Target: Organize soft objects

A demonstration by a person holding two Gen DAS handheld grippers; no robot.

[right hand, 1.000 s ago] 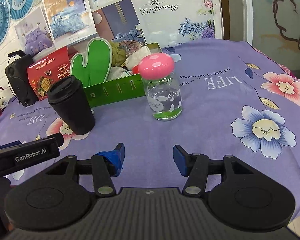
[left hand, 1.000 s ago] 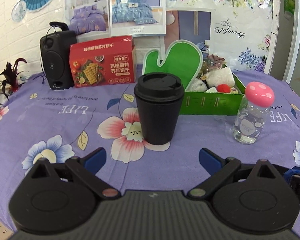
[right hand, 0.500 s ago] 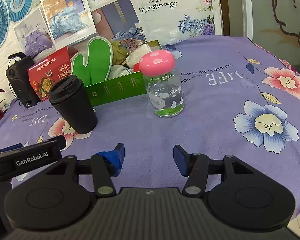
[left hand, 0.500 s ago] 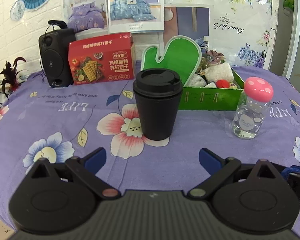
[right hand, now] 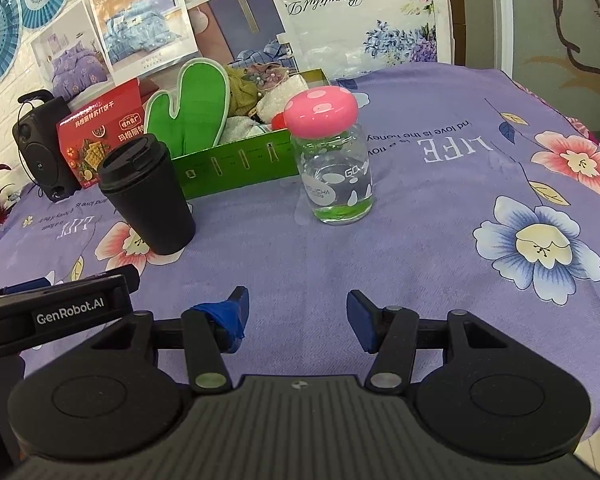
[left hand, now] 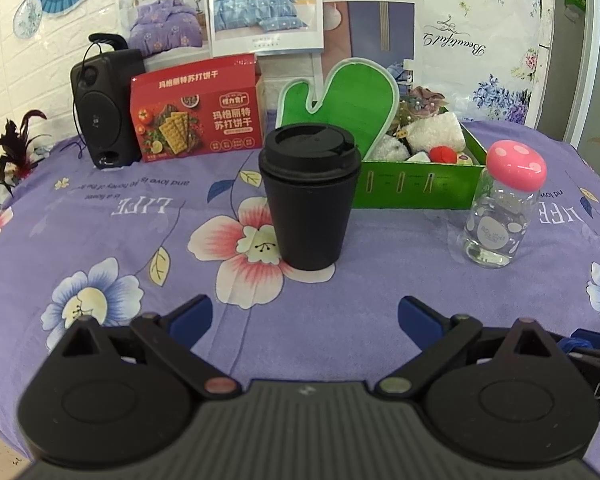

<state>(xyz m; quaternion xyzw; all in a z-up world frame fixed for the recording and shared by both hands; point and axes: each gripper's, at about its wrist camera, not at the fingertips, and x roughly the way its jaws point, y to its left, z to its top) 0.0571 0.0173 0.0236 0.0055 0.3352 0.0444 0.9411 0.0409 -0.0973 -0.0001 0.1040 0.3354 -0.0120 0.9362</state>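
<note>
Purple floral cloth covers your counter (left hand: 100, 240), and both your left tool (left hand: 305, 316) and right tool (right hand: 296, 312) hover spread and empty just above it. Beyond them the black cup (left hand: 309, 196) and the mushroom-capped jar (right hand: 330, 156) stand upright directly before the green box (left hand: 416, 188), where the soft objects (left hand: 436, 132) and green mitt (left hand: 350, 104) sit. Reach low and you likely tip one over.

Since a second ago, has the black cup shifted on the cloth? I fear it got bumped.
No. The black cup stands on the same pink flower print, in front of the green box; only the camera shifted.
</note>
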